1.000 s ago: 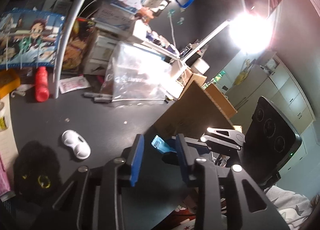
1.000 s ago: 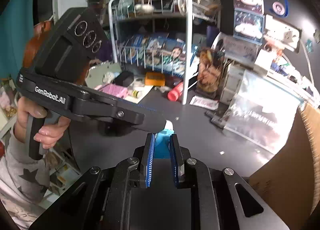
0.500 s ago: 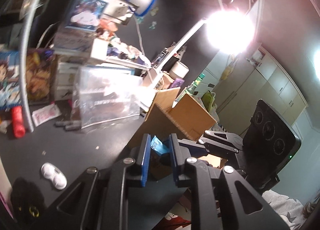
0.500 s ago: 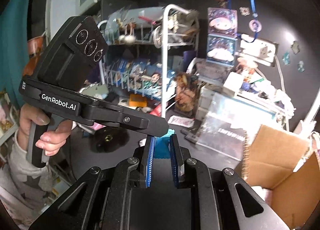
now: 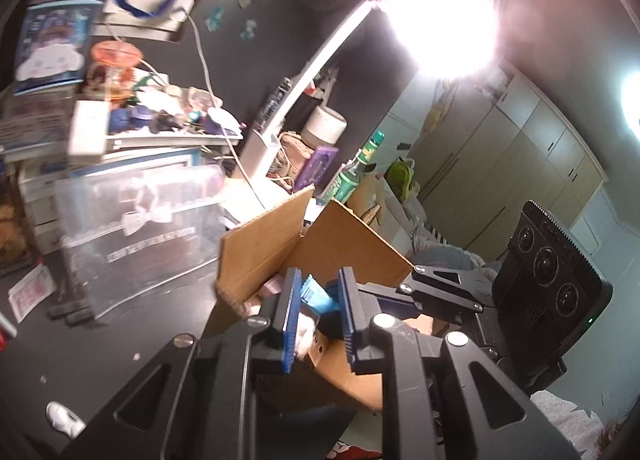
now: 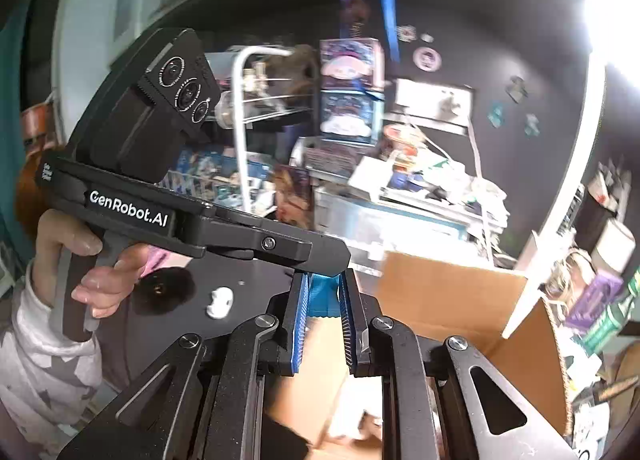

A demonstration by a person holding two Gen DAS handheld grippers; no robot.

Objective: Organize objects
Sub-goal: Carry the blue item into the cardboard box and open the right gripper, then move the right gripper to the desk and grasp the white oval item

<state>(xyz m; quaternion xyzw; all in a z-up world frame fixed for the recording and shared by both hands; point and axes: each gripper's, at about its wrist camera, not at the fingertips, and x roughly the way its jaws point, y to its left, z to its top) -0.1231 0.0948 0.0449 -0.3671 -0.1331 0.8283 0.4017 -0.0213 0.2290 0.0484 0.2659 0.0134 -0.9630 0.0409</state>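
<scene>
Both grippers pinch one small blue ridged object (image 5: 316, 296), which also shows in the right wrist view (image 6: 323, 294). My left gripper (image 5: 318, 288) is shut on it from one side. My right gripper (image 6: 323, 288) is shut on it from the other side. The left gripper's black body crosses the right wrist view (image 6: 224, 232), held by a hand (image 6: 100, 280). We hold the object above an open cardboard box (image 5: 332, 244), whose flap also shows in the right wrist view (image 6: 440, 292). Something white (image 5: 306, 334) lies inside the box.
A clear plastic case (image 5: 136, 227) stands left of the box on the dark desk (image 5: 100, 352). A small white case (image 6: 219, 302) and a black furry thing (image 6: 162, 292) lie on the desk. A lit lamp (image 5: 440, 15), a green bottle (image 5: 352, 175) and stacked clutter stand behind.
The left gripper closed onto the blue object held by the right one. Both grippers then rose and moved together from over the desk to above the open box.
</scene>
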